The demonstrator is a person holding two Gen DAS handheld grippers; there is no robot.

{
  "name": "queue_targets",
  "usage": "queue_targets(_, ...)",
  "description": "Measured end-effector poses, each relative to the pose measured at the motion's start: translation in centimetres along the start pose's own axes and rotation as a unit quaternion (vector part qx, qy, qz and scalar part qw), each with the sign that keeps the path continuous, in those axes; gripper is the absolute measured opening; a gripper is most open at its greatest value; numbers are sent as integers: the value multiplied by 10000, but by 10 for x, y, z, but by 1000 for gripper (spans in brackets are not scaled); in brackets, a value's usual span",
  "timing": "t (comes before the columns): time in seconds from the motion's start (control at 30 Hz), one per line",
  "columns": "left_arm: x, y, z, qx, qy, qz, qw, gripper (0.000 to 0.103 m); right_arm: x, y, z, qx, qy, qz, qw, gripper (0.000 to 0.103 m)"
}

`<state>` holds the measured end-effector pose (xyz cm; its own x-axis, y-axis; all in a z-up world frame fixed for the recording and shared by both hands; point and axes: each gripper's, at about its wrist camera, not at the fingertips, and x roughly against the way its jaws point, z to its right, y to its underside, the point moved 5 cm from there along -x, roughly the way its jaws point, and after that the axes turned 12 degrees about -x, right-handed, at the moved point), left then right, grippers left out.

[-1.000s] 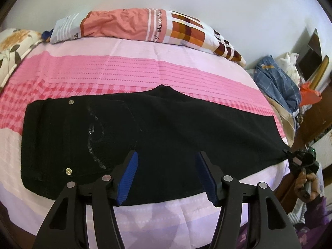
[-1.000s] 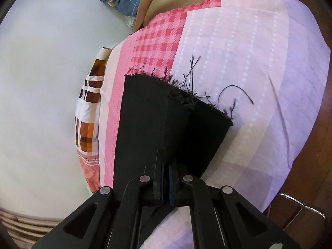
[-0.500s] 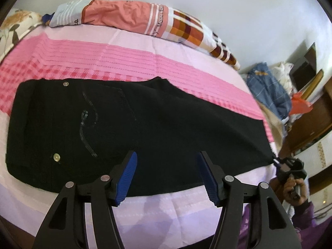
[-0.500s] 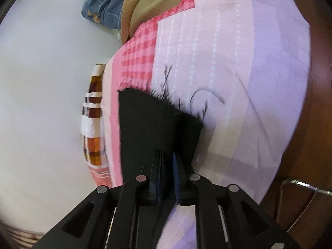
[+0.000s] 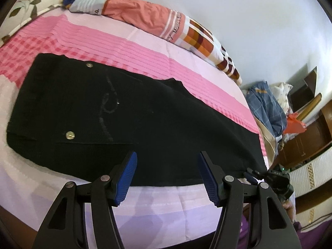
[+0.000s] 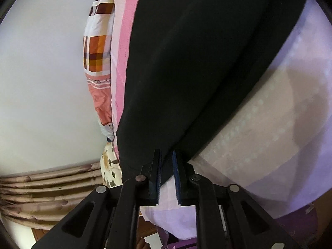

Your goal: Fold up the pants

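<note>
Black pants [image 5: 145,120] lie flat across the pink-striped bed sheet [image 5: 145,47], waist end to the left in the left wrist view. My left tongs [image 5: 167,176] hover over the near edge, jaws wide, nothing between them. My right tongs [image 6: 166,174] have just been opening: narrow gap, pads look clear of the cloth, pants edge lying in front of them. Patchwork pillow [image 5: 199,37] along the wall.

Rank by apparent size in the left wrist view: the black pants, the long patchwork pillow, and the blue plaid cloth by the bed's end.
1. Black pants, clearly largest.
2. Patchwork pillow.
3. Blue plaid cloth, smallest; it lies near the fisheye edge and is partly hidden, so its true size is unsure.
</note>
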<state>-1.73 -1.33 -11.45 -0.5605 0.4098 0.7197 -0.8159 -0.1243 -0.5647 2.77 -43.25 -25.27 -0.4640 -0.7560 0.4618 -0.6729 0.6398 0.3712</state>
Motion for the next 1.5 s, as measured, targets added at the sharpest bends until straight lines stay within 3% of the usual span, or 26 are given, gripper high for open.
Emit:
queue_targets(0.2,-7,6,-4,21,-74,-137,9999,61,-13,-2,-10,73,49,78,9999,25)
queue_targets(0.37,-7,8,-12,132,-147,-112,9997,61,-24,3,-15,186,116,54,9997,26)
queue_targets(0.4,-6,9,-16,204,-189,-101,9996,61,-27,4,-17,262,139,67,9995,25)
queue_targets(0.5,-5,11,-26,409,-216,-87,9989,61,-30,7,-18,491,379,155,9980,7)
queue_targets(0.53,-3,11,-30,483,-248,-79,9985,61,-30,8,-16,448,339,136,9983,6)
queue_targets(0.63,3,10,-38,603,-360,-26,9975,61,-25,15,-18,472,197,-7,9987,6)
queue_targets(0.73,14,8,-49,667,-494,46,9965,61,-20,23,-18,674,347,-81,9971,6)
queue_targets(1.1,49,17,-94,1061,-1040,189,9887,61,-27,17,-9,477,379,-162,9980,6)
queue_targets(1.33,51,39,-119,1584,-901,21,9832,61,-28,15,-6,391,284,-218,9986,6)
queue_targets(1.43,49,38,-122,1677,-747,96,9830,61,-28,16,-6,385,287,-227,9986,6)
queue_targets(1.5,48,33,-126,1616,-845,68,9832,61,-28,16,-6,374,285,-236,9986,6)
